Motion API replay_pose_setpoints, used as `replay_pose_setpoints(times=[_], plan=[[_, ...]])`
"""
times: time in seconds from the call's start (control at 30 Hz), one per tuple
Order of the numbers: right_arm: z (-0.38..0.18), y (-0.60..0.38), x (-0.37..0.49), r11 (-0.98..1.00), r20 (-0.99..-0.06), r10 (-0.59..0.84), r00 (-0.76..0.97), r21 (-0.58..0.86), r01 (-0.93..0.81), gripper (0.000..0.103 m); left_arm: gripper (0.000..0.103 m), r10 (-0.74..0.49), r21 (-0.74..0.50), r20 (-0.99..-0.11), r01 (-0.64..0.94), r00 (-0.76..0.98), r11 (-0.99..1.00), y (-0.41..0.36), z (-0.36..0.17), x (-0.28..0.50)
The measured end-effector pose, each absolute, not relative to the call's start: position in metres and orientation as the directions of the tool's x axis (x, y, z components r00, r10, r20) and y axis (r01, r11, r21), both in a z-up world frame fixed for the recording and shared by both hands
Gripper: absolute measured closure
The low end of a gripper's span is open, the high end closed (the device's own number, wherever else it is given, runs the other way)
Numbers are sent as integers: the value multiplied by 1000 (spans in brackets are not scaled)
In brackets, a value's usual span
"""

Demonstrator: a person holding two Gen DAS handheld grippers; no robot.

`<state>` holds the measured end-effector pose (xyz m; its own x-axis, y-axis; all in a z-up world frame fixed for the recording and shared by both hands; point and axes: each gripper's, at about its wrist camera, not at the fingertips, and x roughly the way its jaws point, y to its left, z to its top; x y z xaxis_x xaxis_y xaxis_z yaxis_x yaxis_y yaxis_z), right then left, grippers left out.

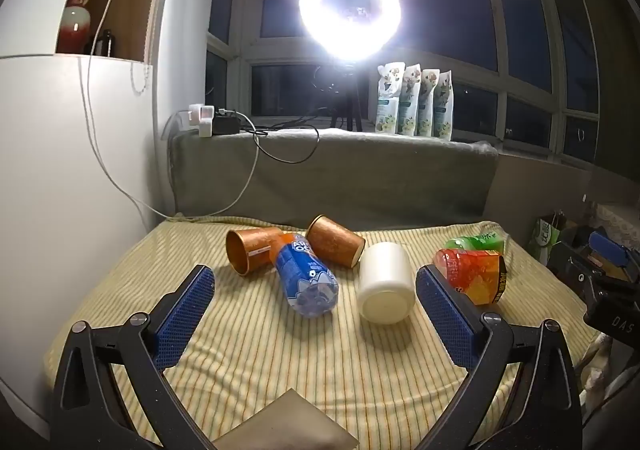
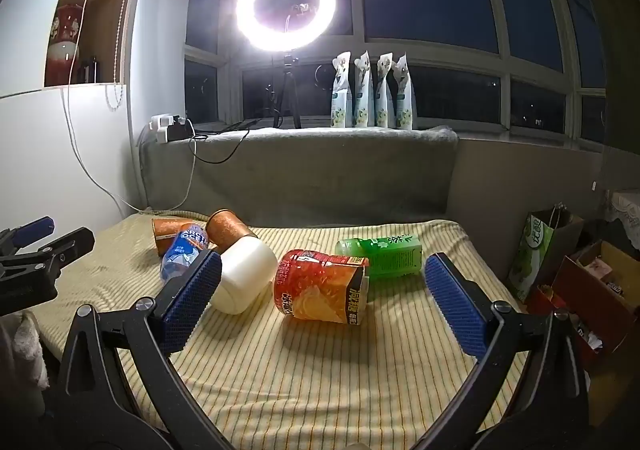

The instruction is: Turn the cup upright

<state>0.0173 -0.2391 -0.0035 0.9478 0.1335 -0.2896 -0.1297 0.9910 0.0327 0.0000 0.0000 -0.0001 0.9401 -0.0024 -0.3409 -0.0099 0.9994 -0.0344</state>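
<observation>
Your left gripper (image 1: 314, 286) and right gripper (image 2: 322, 274) both hovered wide, holding nothing: approach step, I judged. Just beyond, the white cup (image 1: 385, 283) lay on its side on the striped cloth (image 1: 256, 354), contents hidden; next, straddle its wall. Behind lay two copper cups (image 1: 334, 246), apparently empty.

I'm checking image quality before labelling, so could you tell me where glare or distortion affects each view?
Left wrist view: the ring light blooms strongly, washing out its centre and the window frame around it; fisheye bends the window bars. Right wrist view: the same ring light glares less, its ring shape stays clear; edges curve and corners go dark. The striped cloth is evenly lit.
</observation>
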Motion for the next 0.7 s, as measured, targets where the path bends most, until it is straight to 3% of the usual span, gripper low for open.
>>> replay_pose_setpoints(times=[0.7], plan=[[-2, -235, 12, 991, -272, 130, 953, 18, -130, 0, 2, 5, -33, -324, -17, 946, 999, 0, 2, -7]])
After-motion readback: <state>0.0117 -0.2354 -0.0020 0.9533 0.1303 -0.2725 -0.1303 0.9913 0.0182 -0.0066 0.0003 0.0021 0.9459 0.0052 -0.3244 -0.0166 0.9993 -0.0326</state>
